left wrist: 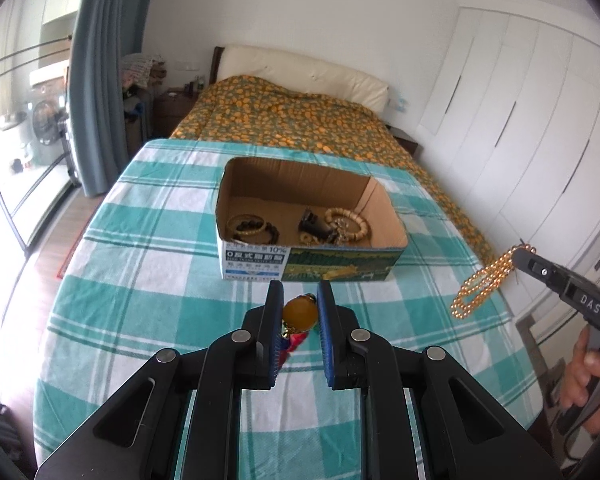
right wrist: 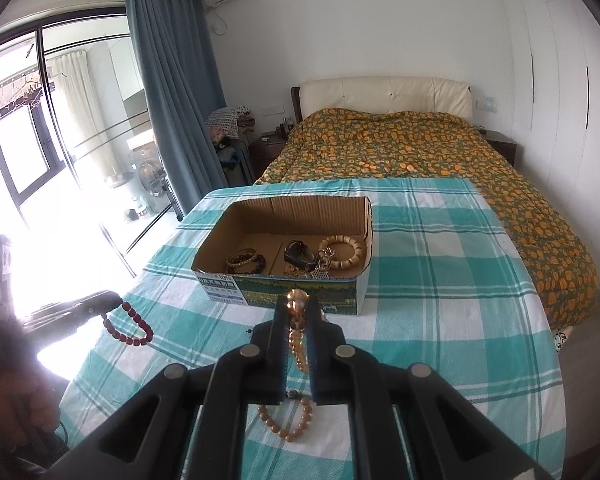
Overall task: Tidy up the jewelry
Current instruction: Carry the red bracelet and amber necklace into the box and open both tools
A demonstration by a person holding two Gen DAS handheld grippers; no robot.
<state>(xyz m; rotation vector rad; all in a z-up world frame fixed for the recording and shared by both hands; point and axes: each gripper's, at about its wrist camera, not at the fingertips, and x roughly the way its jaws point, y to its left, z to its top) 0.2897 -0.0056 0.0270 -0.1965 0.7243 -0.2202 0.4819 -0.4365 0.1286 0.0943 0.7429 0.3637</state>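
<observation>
A cardboard box (left wrist: 296,266) sits on the checked cloth and holds several bracelets (left wrist: 348,222); it also shows in the right wrist view (right wrist: 280,296). My left gripper (left wrist: 299,294) is shut on an amber bead (left wrist: 299,312) of a dark red bead bracelet (right wrist: 128,330), held above the cloth short of the box. My right gripper (right wrist: 298,302) is shut on a golden bead strand (right wrist: 296,328), which hangs from it at the right in the left wrist view (left wrist: 484,284). A tan bead bracelet (right wrist: 288,420) lies on the cloth under the right gripper.
The teal and white checked cloth (left wrist: 148,240) covers the table. A bed with an orange-patterned cover (left wrist: 284,116) lies beyond. White wardrobe doors (left wrist: 520,120) stand at the right. A blue curtain (right wrist: 172,100) and glass doors are at the left.
</observation>
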